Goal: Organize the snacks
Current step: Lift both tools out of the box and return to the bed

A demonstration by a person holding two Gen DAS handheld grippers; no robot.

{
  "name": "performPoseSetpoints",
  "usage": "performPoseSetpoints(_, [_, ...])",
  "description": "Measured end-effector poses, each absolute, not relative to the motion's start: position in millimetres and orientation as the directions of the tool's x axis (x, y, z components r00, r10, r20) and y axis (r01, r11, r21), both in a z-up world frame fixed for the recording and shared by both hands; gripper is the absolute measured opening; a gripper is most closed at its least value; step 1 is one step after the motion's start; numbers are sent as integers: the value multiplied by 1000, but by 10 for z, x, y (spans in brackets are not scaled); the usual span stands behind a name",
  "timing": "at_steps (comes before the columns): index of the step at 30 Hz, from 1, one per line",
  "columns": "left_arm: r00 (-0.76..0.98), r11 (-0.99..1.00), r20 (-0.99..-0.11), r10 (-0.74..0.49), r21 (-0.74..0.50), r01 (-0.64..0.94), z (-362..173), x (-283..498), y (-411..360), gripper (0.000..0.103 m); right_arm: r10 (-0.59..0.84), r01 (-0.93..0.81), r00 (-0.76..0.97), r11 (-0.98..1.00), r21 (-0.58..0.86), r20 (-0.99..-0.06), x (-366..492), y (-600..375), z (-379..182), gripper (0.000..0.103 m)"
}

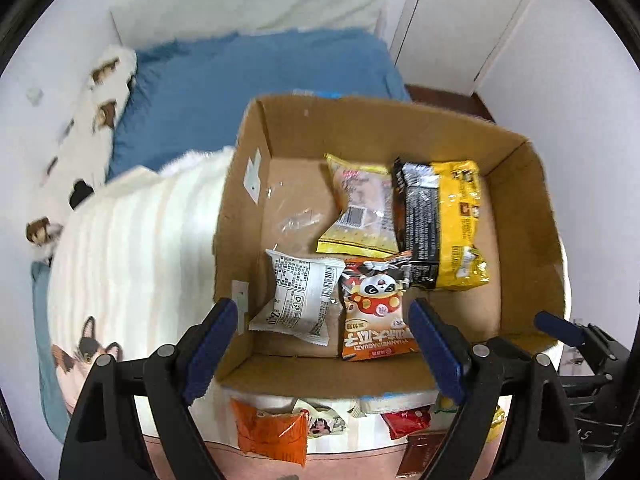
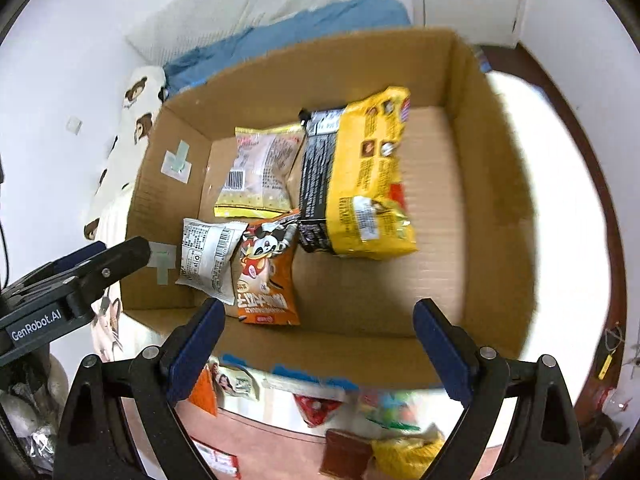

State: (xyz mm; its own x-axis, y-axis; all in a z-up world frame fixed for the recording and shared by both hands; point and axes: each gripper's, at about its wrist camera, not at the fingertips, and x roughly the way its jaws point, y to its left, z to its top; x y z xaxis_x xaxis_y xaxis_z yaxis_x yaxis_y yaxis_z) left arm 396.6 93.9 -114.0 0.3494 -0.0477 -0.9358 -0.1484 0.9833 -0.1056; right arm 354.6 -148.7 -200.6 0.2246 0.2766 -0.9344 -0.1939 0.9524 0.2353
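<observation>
An open cardboard box (image 1: 520, 216) is seen from above, and four packets are laid on its floor. Against the far wall of the box a pale packet with a yellow edge (image 1: 360, 208) is placed, and just beside it, toward the right wall, a larger black-and-yellow packet (image 1: 444, 224) is set. Nearer the front wall a white packet with a barcode (image 1: 304, 296) lies touching an orange packet with a panda (image 1: 376, 312).

The left gripper (image 1: 324, 348) is held above the front wall of the box with its jaws spread wide, and nothing is held between them. The right gripper (image 2: 320, 344) is likewise held over the front wall, jaws wide apart and empty.

Below the front wall of the box, outside it, an orange wrapper (image 1: 272, 432) and a red wrapper (image 1: 406, 422) are seen among other loose snacks.
</observation>
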Motion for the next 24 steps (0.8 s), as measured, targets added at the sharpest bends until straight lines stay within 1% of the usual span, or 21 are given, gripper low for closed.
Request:
performPoseSetpoints(9, [444, 985, -895, -46, -114, -128, -763, 3432, 838, 87, 266, -230, 339, 953, 195, -902, 3017, -1604, -1510, 97])
performPoseSetpoints(18, [532, 985, -846, -10, -101, -141, -456, 2959, 828, 87, 296, -238, 464, 949, 205, -835, 2570, -1698, -990, 97])
performPoseSetpoints(21, [546, 984, -838, -5, -101, -147, -389, 2790, 828, 87, 313, -230, 457, 946, 229, -833, 2414, -1771, -961, 97])
performPoseSetpoints(24, [550, 981, -835, 0, -106, -161, -396, 2596, 834, 87, 313, -205, 423, 947, 247, -850, 2266, -1877, -1105, 97])
